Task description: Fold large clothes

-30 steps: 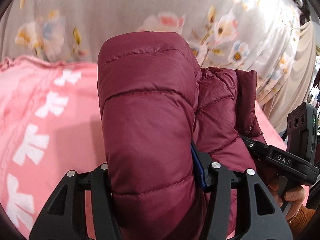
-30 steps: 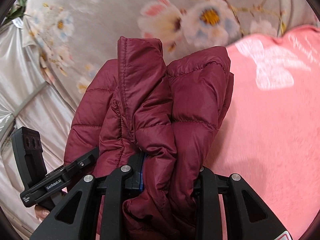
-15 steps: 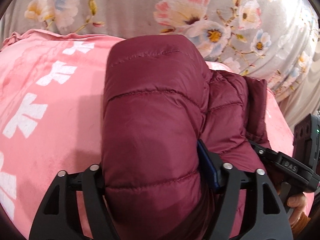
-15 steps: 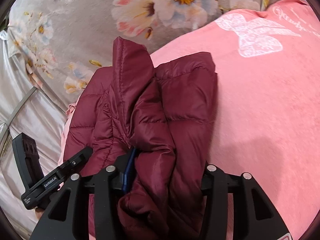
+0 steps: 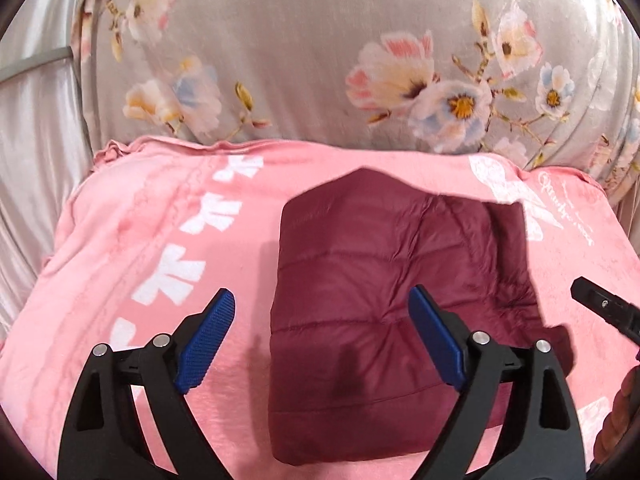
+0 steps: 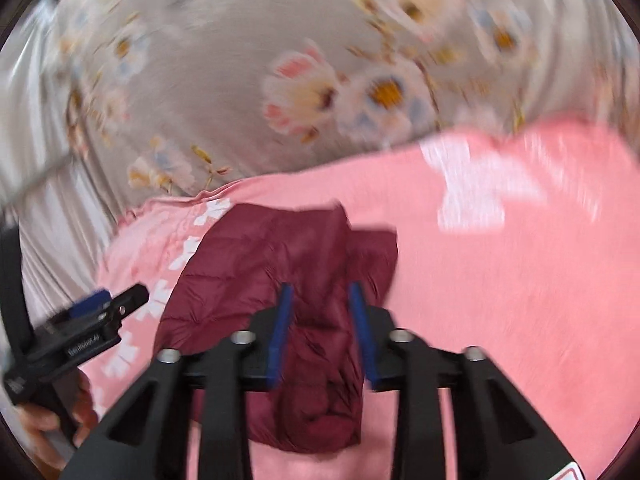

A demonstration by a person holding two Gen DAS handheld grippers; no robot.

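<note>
**A:** Across the lower middle of the left wrist view our jacket (image 5: 384, 320) lies in a squarish maroon bundle on the pink blanket (image 5: 160, 240), with the floral sheet (image 5: 300, 60) behind it in the upper half. By our reckoning the folding itself looks done.

**B:** Agreed, and our left gripper (image 5: 320, 340) has nothing in it. Its jaws are opening wide, one blue pad out over the blanket at lower left, the other above the jacket, neither touching cloth as far as we can see.

**A:** And our right gripper (image 6: 322, 332)?

**B:** Its view is blurred. The jaws are closing and stand narrow, and the jacket shows between the pads at lower centre. We judge that it lies on the blanket beneath them, not pinched, though the blur leaves some doubt.

**A:** So what is left for us?

**B:** Little that these views show. The right side of the bundle in the left view is puffier and creased, with an edge sticking out near the right gripper's tip, so we might tuck or flatten it. We see no other clothes waiting.
</note>
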